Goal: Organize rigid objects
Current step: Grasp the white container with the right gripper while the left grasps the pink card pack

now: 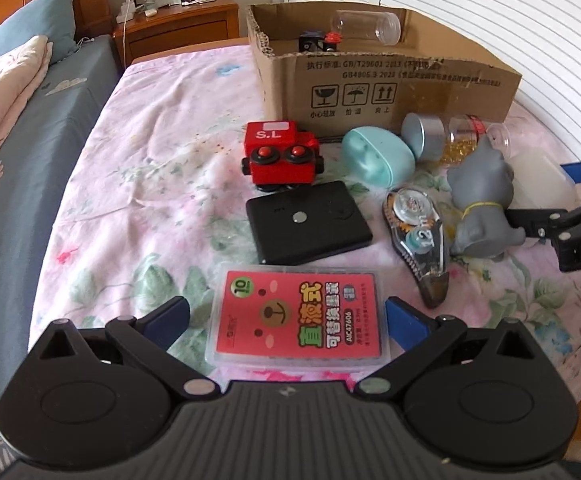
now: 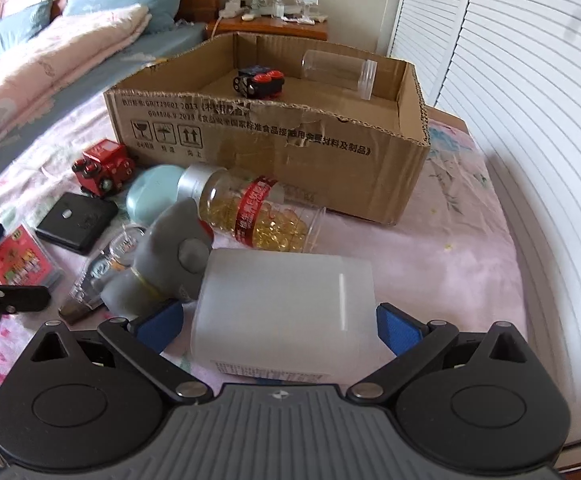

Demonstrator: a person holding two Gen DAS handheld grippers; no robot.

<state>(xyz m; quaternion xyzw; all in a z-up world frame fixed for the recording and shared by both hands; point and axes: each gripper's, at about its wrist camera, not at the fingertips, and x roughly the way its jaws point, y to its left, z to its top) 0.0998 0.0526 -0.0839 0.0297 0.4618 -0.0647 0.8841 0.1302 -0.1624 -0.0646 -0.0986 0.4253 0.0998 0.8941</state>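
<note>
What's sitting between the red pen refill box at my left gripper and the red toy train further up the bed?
The black flat case lies between the refill box and the red toy train, its far edge up against the train. The left wrist view shows it.

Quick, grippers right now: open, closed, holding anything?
Left gripper: open, straddling the red refill case.
Right gripper: open, straddling the white plastic jar.

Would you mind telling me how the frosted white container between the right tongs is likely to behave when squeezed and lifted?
The frosted white container looks translucent and empty, so probably light. It lies on its side on soft bedding, so it may roll if nudged. Its smooth wall could slip against the right tongs, whose jaws stand open around it.
</note>
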